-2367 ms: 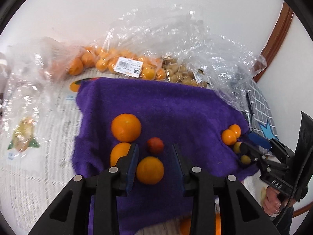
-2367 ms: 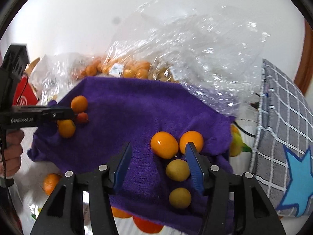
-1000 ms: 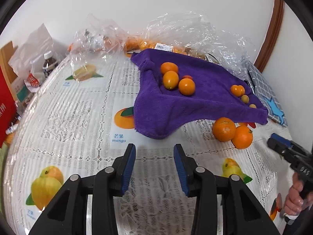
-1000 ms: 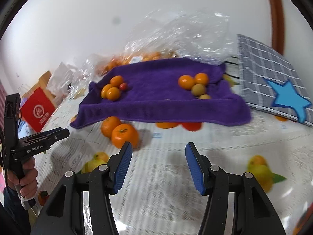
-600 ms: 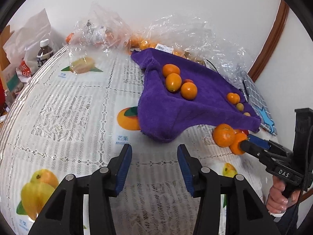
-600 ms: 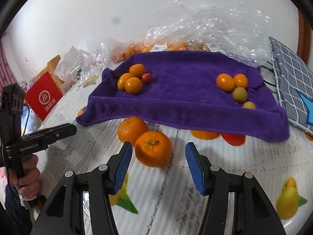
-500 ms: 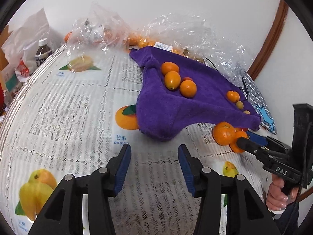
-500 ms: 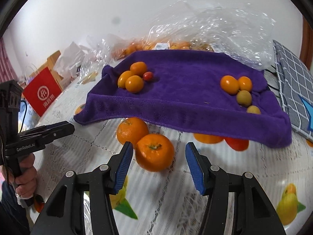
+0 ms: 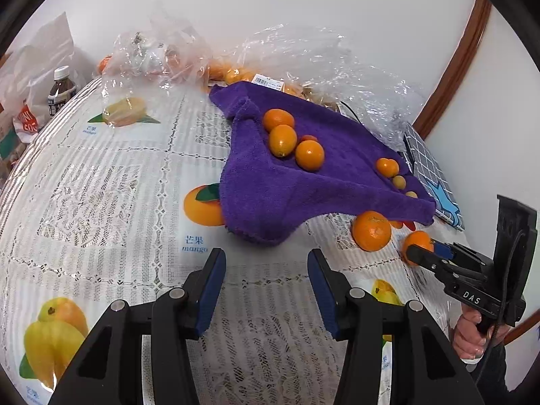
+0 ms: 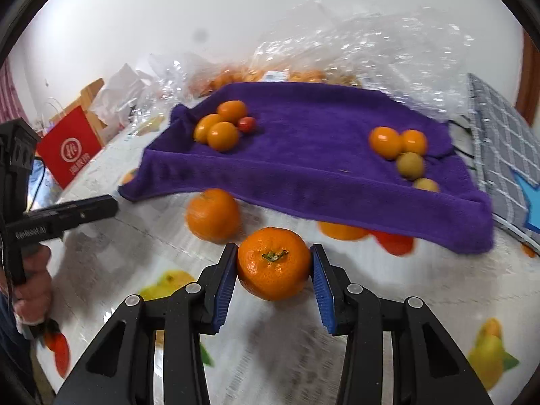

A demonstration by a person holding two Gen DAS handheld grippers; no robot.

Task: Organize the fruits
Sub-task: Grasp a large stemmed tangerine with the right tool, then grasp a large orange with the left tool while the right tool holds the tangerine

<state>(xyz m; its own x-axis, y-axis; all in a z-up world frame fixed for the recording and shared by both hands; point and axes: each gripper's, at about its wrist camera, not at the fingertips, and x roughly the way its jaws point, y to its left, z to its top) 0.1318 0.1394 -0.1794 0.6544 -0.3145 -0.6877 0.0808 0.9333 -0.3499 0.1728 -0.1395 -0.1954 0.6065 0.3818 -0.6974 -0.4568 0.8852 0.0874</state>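
Purple towel cradles two fruit clusters; right gripper seemingly clasps mandarin.

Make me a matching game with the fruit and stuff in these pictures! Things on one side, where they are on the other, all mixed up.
Things:
1. stemmed mandarin
2. small red fruit
3. second mandarin
4. left gripper

Places or states:
A. on the tablecloth, by the towel's front edge
B. open, holding nothing
C. between the right gripper's blue pads
D. on the purple towel, beside three orange fruits

Pairs: 1-C, 2-D, 3-A, 4-B
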